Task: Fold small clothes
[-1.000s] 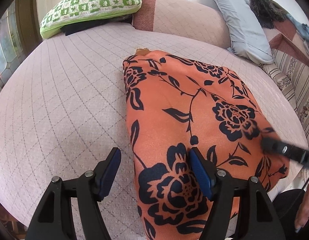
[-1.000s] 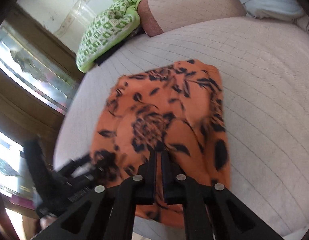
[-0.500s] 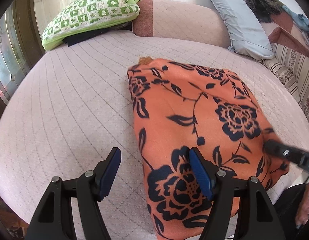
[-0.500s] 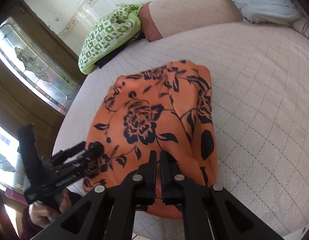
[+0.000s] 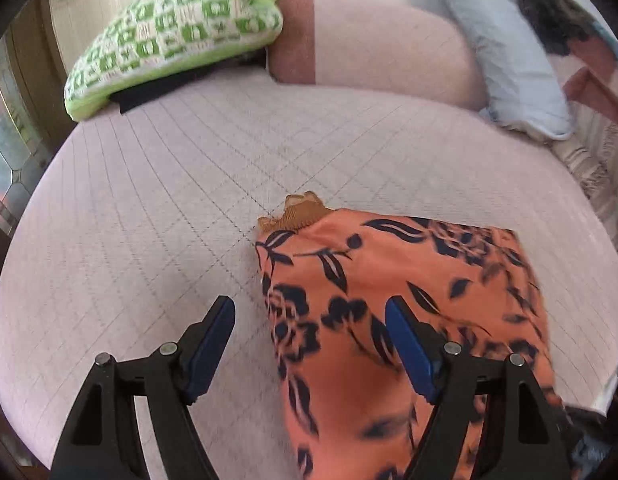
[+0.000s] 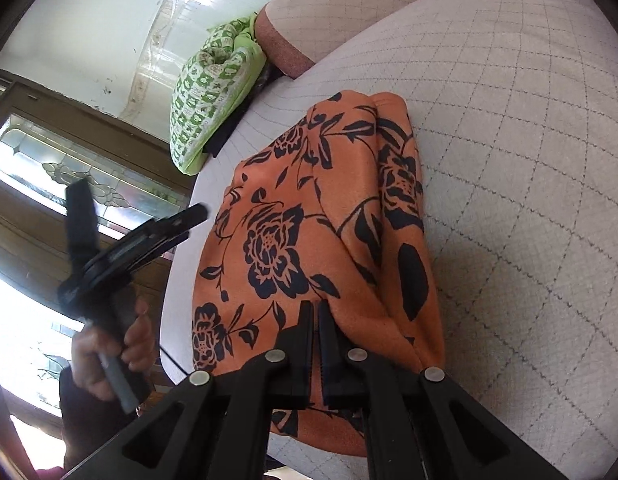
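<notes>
An orange garment with black flowers (image 5: 389, 280) lies folded on the pink quilted bed (image 5: 149, 220), a brown ribbed collar (image 5: 303, 210) peeking out at its far left corner. My left gripper (image 5: 309, 308) hovers over the garment's left edge with its jaws opening; one blue pad is above the bed, the other above the cloth, and nothing is gripped. In the right wrist view that left gripper (image 6: 189, 222) sits beyond the garment's (image 6: 289, 220) left side. My right gripper (image 6: 315, 310) is shut at the near edge, where a ridge of fabric runs into its tips.
A green checked pillow (image 5: 177, 32) on something dark, a pink bolster (image 5: 389, 40) and a grey pillow (image 5: 501, 52) line the far side. A stained-glass window (image 6: 69, 160) stands left of the bed. A person's hand (image 6: 109, 340) holds the left tool.
My left gripper has travelled forward and left, from over the near part of the garment to its far left edge. The right gripper has sunk and rolled, staying shut at the near edge.
</notes>
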The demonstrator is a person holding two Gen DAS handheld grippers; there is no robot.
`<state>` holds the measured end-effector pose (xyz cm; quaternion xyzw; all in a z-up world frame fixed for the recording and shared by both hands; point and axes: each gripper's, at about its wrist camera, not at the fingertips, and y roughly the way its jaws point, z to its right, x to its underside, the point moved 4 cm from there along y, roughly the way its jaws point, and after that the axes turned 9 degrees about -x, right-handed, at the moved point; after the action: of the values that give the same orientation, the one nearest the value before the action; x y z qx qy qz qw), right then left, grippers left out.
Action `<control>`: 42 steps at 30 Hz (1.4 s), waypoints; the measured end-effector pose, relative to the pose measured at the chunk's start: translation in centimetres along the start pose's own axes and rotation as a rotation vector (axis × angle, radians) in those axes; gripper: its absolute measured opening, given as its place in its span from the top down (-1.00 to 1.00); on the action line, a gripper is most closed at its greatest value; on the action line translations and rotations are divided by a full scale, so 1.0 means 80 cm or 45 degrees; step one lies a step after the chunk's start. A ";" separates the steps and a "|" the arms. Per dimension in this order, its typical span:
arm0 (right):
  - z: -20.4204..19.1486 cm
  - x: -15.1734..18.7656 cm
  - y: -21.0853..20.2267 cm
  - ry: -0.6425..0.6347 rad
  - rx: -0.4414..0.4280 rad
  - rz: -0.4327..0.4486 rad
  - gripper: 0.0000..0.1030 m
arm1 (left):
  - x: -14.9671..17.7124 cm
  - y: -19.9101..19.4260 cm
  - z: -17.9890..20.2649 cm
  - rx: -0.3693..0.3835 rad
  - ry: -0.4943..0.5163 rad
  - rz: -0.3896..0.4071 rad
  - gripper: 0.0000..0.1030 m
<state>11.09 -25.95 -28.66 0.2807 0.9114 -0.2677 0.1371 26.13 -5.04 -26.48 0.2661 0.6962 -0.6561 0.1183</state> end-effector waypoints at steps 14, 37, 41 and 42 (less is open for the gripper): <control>0.005 -0.002 -0.001 0.004 -0.025 -0.009 0.91 | 0.044 -0.017 -0.017 0.009 -0.006 -0.058 -0.73; 0.008 0.002 -0.003 -0.013 -0.025 -0.007 0.91 | 0.164 -0.086 0.007 0.088 0.083 -0.092 -0.76; 0.007 0.002 -0.003 -0.004 -0.030 -0.010 0.91 | 0.120 -0.082 0.002 -0.025 0.079 -0.028 -0.76; 0.007 0.002 -0.002 -0.002 -0.032 -0.011 0.91 | 0.110 -0.075 -0.001 -0.038 0.074 -0.029 -0.76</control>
<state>10.92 -26.35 -29.09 0.2748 0.9158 -0.2570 0.1404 15.69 -3.04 -25.91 0.2753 0.7121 -0.6389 0.0943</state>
